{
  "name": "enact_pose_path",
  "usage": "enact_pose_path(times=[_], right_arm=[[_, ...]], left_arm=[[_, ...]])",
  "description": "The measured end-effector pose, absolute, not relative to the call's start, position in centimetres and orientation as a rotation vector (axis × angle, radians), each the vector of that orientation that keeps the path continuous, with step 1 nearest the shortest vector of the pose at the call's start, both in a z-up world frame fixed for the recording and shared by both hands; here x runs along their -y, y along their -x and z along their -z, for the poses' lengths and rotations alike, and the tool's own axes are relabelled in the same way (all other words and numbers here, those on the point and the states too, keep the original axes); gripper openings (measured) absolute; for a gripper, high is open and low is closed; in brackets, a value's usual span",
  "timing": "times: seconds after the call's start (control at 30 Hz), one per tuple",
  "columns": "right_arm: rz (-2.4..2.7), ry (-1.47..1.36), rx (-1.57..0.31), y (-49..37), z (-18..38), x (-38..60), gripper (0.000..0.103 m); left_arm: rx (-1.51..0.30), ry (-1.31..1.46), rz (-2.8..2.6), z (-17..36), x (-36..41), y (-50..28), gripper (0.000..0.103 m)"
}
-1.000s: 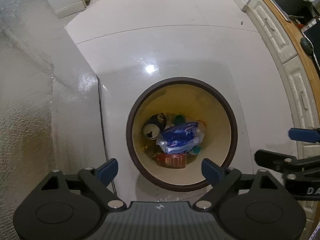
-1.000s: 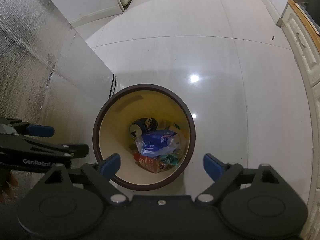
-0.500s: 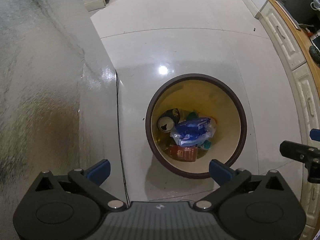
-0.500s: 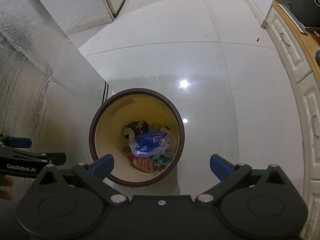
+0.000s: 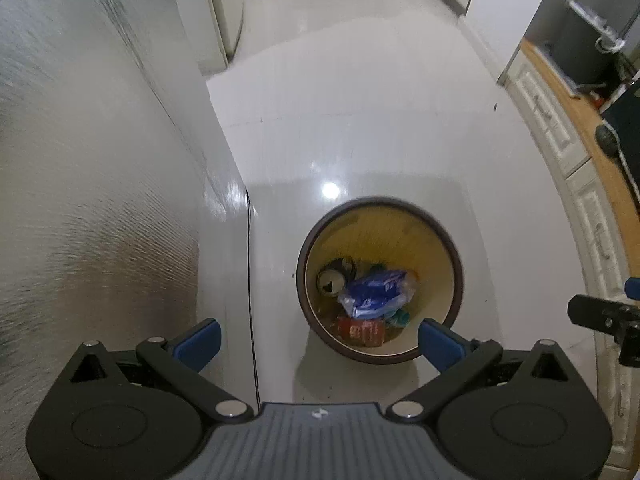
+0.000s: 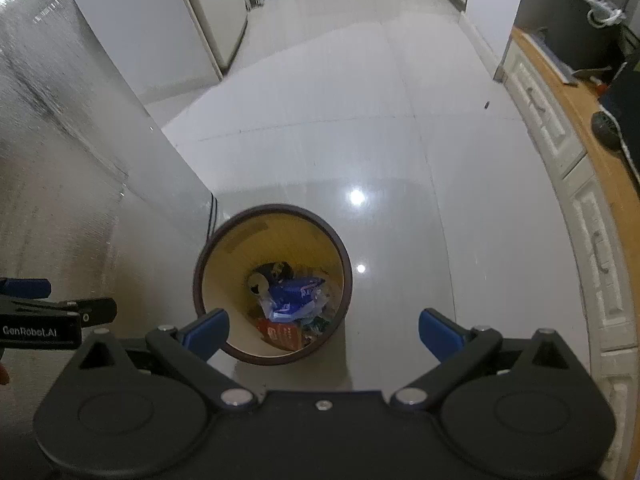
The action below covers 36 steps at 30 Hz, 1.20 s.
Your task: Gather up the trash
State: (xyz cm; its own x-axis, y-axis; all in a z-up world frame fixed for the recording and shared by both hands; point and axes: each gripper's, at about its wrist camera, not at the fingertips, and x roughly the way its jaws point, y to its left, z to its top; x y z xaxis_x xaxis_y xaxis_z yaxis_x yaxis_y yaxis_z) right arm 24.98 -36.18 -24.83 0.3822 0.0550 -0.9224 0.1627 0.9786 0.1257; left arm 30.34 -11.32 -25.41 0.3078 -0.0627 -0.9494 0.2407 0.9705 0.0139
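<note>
A round bin with a dark brown rim and a pale yellow inside (image 5: 436, 240) stands on the shiny white tiled floor (image 5: 360, 120), and the trash lies at its bottom. In it there is a crinkly blue and clear plastic bag (image 5: 374, 294) on top, a dark drink can (image 5: 332, 280) lying on its side just beside the bag, and a red packet (image 5: 360, 330) under the bag's near edge. Something small and green peeks out next to the packet, but it is too hidden to tell what it is. The bin is close to a tall silvery bumpy wall panel (image 5: 80, 200), with a thin black cord (image 5: 251, 280) running down between them. The left gripper (image 5: 318, 338) hangs above the bin with its blue-tipped jaws spread wide and nothing in them. The right gripper (image 6: 324, 328) hangs above it too, jaws wide apart and empty. White cupboard doors under a wooden counter (image 6: 576, 160) run along the far side of the floor.
</note>
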Motion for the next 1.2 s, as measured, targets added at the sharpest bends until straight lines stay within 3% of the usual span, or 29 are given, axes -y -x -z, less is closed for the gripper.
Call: enact_pose_path(times=[0.73, 1.2], right_arm=[[0.07, -0.158, -0.982, -15.3, 12.2, 35.7, 0.102], [0.054, -0.112, -0.867, -8.8, 8.1, 33.3, 0.102]], left_arm=[[-0.991, -0.181, 0.225, 12.3, 9.4, -19.1, 0.103], [-0.885, -0.151, 0.24, 9.2, 7.6, -12.5, 0.103]])
